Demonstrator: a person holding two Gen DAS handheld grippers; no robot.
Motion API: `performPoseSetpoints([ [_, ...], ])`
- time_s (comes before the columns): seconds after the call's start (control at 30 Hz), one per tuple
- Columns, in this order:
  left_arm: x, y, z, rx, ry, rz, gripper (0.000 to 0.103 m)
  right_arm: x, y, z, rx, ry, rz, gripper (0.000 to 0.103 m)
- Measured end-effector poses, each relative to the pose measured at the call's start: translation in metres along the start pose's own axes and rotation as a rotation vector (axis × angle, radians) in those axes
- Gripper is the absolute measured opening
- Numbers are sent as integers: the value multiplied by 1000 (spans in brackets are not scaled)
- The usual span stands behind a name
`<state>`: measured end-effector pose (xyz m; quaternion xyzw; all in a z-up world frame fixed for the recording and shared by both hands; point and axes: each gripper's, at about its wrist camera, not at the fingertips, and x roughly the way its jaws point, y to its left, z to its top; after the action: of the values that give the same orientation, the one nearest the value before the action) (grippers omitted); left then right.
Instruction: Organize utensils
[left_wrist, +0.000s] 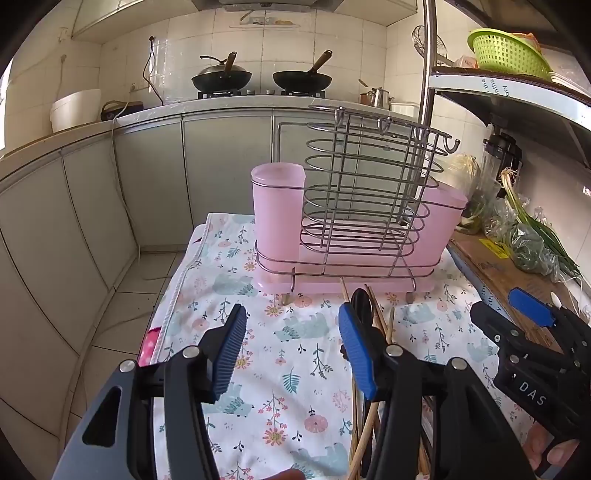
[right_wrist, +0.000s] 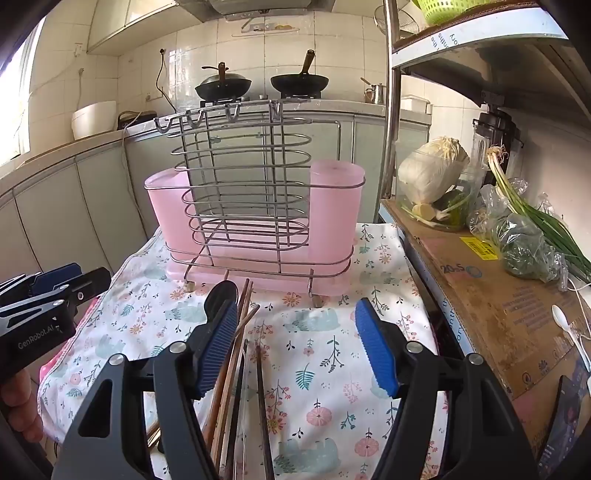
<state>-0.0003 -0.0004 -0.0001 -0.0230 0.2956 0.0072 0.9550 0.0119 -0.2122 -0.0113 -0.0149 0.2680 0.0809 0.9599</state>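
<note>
On the floral cloth (right_wrist: 325, 354), wire-and-pink utensil holder (right_wrist: 255, 221), chopsticks (right_wrist: 236, 354) before it, both tongs (left_wrist: 291, 354) (right_wrist: 299, 350) wide.

- A wire utensil rack (right_wrist: 255, 199) with pink plastic cups stood upright on the floral cloth.
- Wooden chopsticks (right_wrist: 236, 339) and a dark spoon (right_wrist: 220, 293) lay bundled just before it.
</note>
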Motion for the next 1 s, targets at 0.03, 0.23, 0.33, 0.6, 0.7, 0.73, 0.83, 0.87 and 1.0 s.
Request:
performPoseSetpoints([
  [0.03,0,0,0,0,0,-1,52,0,0,0,0,-1,-1,67],
  [0.23,-5,1,1,-1,-5,-3,52,0,-1,1,-2,-5,-5,67],
  [0.33,-9,2,1,-1,-10,-4,52,1,0,-3,-2,-8,-2,67],
  [0.6,-11,3,1,-6,-18,-6,52,-7,2,5,-11,-15,-7,67],
  [0.7,-13,3,1,-8,-21,-8,52,-9,2,2,-15,-28,-9,67],
  [0.73,-13,3,1,-8,-21,-9,52,-9,2,2,-15,-31,-10,67],
  [0.83,-14,4,1,-10,-23,-9,52,-10,4,2,-18,-39,-12,67],
  [0.87,-14,4,1,-10,-23,-10,52,-12,4,2,-19,-41,-13,67],
  [1.0,-15,4,2,-10,-25,-9,52,-13,5,3,-21,-49,-15,67],
])
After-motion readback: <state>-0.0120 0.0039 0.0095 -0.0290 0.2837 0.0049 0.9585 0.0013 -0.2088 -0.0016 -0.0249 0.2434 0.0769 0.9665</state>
